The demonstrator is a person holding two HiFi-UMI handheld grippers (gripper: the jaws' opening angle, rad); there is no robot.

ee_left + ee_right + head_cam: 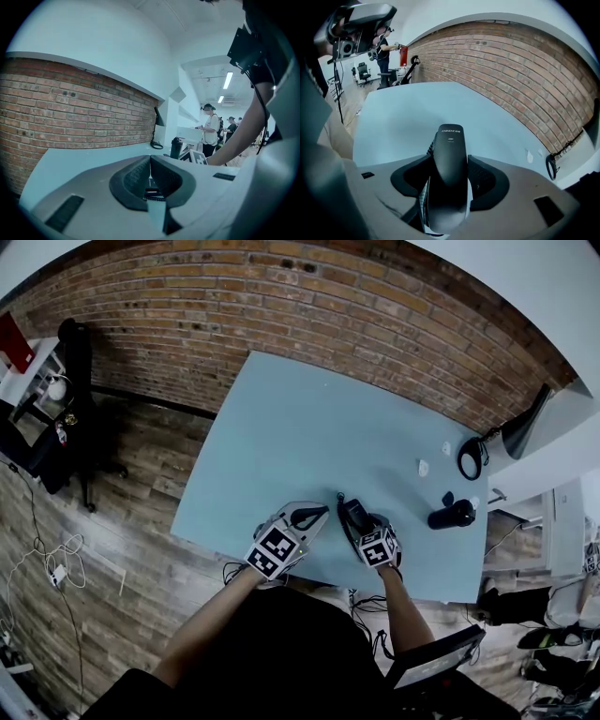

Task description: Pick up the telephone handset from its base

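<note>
The black telephone handset (450,154) lies lengthwise between the jaws of my right gripper (449,164), its top end pointing away over the teal table (403,112). The jaws stand wide and straddle the handset, and I see no pad pressing on it. A coiled cord (430,146) shows at its left side, and the base under it is mostly hidden. In the head view the handset (351,513) sits near the table's front edge, with the right gripper (362,527) over it. My left gripper (315,515) hovers just left of it, shut and empty (150,163).
A black cylindrical bottle (452,517) lies to the right of the handset. A looped black cable (469,461) and small white bits (423,467) sit at the table's far right. A brick wall (281,306) runs behind the table. People stand in the background (211,129).
</note>
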